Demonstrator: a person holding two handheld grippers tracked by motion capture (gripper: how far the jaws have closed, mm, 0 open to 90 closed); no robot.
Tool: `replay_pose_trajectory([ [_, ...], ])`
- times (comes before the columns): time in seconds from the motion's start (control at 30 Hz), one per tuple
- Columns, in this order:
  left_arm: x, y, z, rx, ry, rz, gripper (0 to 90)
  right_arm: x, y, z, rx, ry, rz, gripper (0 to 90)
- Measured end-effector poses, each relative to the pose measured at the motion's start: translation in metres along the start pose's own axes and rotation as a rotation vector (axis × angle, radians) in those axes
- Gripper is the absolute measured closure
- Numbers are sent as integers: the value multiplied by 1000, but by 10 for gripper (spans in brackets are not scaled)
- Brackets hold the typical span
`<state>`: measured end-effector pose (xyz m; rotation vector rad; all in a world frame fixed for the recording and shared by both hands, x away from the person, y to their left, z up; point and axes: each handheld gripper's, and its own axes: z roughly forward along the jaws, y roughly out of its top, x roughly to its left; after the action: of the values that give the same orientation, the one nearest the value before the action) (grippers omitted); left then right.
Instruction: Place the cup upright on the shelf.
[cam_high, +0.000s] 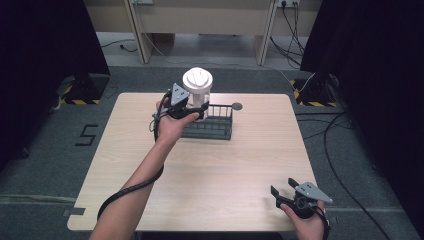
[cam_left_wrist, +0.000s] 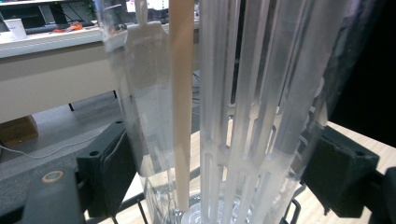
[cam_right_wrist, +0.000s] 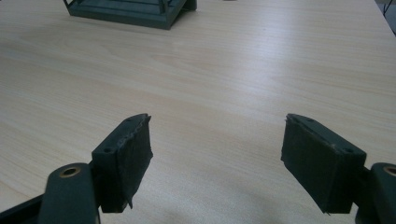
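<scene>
Your left gripper (cam_high: 192, 111) clamps clear plastic jar (cam_high: 198, 92) with white lid, upright over left end of dark wire rack (cam_high: 215, 125), probably for placing. Right gripper (cam_high: 290, 192) idle, jaws apart, near table (cam_high: 225, 170) front edge.

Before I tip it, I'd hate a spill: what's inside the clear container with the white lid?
Inside the clear container stand a wooden stick, a flat white paddle and a slotted white insert. The left tool covers the sides lower down.

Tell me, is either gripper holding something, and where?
The left gripper clamps the clear container around its lower body. The right gripper holds nothing.
</scene>
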<state>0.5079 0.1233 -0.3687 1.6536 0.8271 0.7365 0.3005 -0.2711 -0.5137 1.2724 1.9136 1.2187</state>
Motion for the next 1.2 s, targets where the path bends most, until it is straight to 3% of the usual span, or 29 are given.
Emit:
replay_pose_trajectory([
  [0.4,7,-2,22,13,8,-24,177,-2,0,1,13,6,18,249],
  [0.63,8,-4,33,18,7,-30,177,-1,1,2,6,3,-1,255],
  [1.2,12,-10,51,31,27,-49,177,-1,0,0,-7,10,4,256],
])
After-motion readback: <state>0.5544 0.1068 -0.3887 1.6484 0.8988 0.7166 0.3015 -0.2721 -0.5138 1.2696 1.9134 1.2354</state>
